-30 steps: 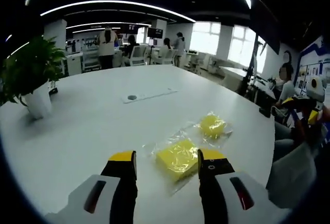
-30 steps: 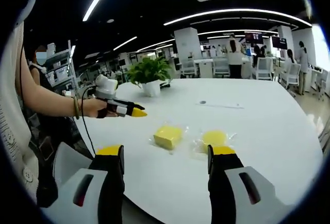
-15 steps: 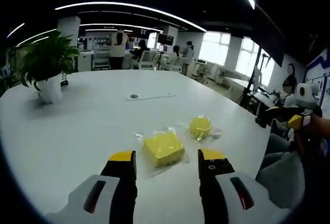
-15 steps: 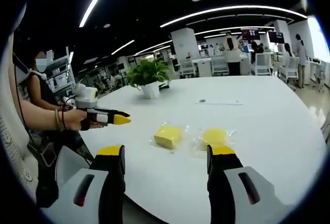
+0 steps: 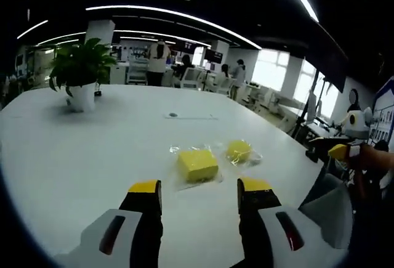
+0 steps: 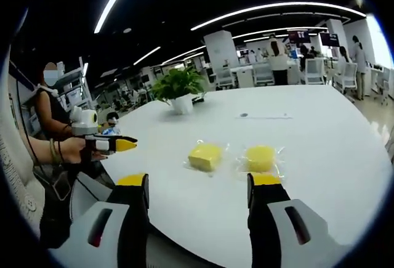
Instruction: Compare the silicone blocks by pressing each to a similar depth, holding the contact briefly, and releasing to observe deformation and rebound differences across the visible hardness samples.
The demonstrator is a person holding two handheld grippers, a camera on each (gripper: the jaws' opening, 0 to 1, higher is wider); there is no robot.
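Two yellow silicone blocks in clear plastic wrap lie side by side on the white table (image 5: 74, 151). The square block (image 5: 197, 164) (image 6: 205, 156) is nearer the left gripper; the rounder block (image 5: 239, 150) (image 6: 260, 158) lies beside it. My left gripper (image 5: 200, 189) is open, held back from the square block over the table's near part; it also appears at the table's edge (image 6: 120, 145), held by a hand. My right gripper (image 6: 197, 182) stands open with nothing between its jaws, short of both blocks, and its yellow tip (image 5: 338, 151) enters from the right.
A potted green plant (image 5: 81, 71) (image 6: 180, 89) stands at the far side of the table. A thin flat strip with a round port (image 5: 189, 116) (image 6: 263, 116) lies beyond the blocks. Office desks, chairs and people fill the background.
Both grippers have drawn back from the blocks, which now look smaller and farther. The left gripper has moved away toward the table's edge in the right gripper view. Blocks lie unmoved.
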